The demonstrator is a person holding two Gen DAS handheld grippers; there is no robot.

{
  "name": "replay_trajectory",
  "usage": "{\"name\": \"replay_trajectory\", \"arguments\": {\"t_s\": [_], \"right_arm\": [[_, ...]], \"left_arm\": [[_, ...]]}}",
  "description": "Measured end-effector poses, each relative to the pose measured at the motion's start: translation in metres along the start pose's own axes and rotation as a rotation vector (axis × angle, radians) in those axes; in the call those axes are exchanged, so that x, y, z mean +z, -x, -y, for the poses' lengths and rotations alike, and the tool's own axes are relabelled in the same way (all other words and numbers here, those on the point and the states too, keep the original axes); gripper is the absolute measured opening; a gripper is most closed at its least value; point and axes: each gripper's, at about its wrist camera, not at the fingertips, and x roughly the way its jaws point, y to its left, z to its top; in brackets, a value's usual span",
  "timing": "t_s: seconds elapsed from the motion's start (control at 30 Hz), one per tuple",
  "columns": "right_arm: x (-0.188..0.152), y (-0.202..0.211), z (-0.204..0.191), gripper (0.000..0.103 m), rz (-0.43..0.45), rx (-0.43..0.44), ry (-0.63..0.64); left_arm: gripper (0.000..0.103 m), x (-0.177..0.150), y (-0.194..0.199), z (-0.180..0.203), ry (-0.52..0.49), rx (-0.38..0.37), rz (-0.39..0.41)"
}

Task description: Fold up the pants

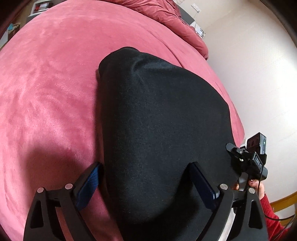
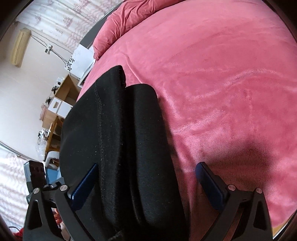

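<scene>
The black pants (image 1: 157, 120) lie folded into a thick bundle on the pink bed cover (image 1: 46, 83), close to the bed's edge. My left gripper (image 1: 146, 178) stands open above their near end; its left pad (image 1: 91, 181) is beside the cloth and its right pad (image 1: 202, 183) over it. In the right wrist view the pants (image 2: 115, 139) show a seam and a folded layer on top. My right gripper (image 2: 148, 178) is open, one finger (image 2: 85, 185) over the cloth and the other (image 2: 209, 183) over the cover. Neither pinches the fabric.
A crumpled pink duvet (image 1: 167, 16) is heaped at the far end of the bed. The bed's edge (image 1: 239, 120) drops to a pale floor. A hand in a red sleeve (image 1: 269, 209) holds the other gripper's body (image 1: 250, 159). Wooden shelves (image 2: 61, 103) stand beside the bed.
</scene>
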Motion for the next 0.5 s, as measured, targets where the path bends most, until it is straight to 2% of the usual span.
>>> {"name": "replay_trajectory", "arguments": {"t_s": [0.13,0.27,0.5], "right_arm": [[-0.003,0.002,0.001,0.103,0.006,-0.008,0.006],[-0.005,0.004,0.001,0.103,0.014,0.001,0.000],[-0.008,0.014,0.025,0.103,0.059,0.135,-0.104]], "left_arm": [[0.096,-0.002,-0.003,0.003,-0.006,0.011,0.031],[0.100,-0.004,-0.009,0.009,-0.037,0.022,0.039],[0.103,-0.007,-0.019,0.022,-0.083,0.052,0.060]]}}
